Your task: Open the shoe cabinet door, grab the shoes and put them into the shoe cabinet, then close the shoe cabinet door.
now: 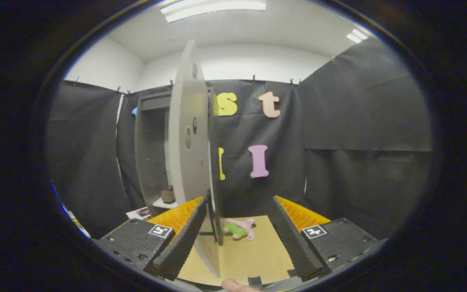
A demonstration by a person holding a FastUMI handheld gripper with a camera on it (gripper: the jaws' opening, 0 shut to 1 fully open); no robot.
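The door (pixel 189 134) is plain light grey, with a black strip down its edge. The cabinet (pixel 150 154), behind the door, is a darker grey with a shadowed interior. A brown pot (pixel 168 196) sits on a white shelf (pixel 164 203) inside the cabinet. The floor (pixel 253 251) below the door is plain tan. A small toy (pixel 240 228) lies on the floor just right of the door; it is pink with a green patch. The wall cloth (pixel 339 142) right of the door is black. The upper wall (pixel 258 65) and the ceiling (pixel 237 28) above the door are white.
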